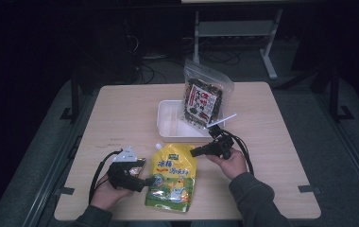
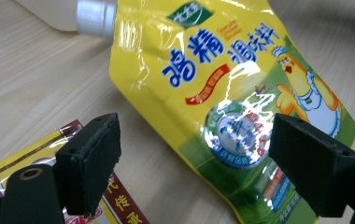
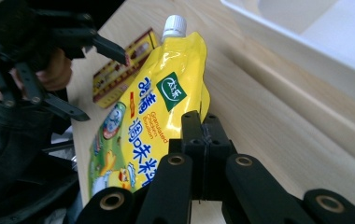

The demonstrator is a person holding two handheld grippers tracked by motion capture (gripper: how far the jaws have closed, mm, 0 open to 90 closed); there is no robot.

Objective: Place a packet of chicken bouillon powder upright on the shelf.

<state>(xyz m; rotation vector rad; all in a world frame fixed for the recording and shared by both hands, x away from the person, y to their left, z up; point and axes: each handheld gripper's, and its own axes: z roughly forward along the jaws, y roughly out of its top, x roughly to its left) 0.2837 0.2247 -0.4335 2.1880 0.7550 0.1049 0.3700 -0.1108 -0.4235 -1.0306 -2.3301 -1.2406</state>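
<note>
- Right gripper (image 3: 203,144): jaws pressed together on nothing, raised above the table (image 1: 121,106) beside the yellow spouted pouch (image 1: 172,178).
- Left gripper (image 2: 196,163): jaws apart, straddling the pouch's edge.
- Pouch label: "Granulated Chicken Bouillon".

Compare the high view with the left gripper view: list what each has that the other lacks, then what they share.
High view alone: the seaweed snack bag leaning in the white tray, and the right gripper, shut on nothing. Left gripper view alone: the left gripper's open jaws from close up, the pouch's printing readable. Shared: the yellow spouted pouch and the red and yellow packet.
</note>
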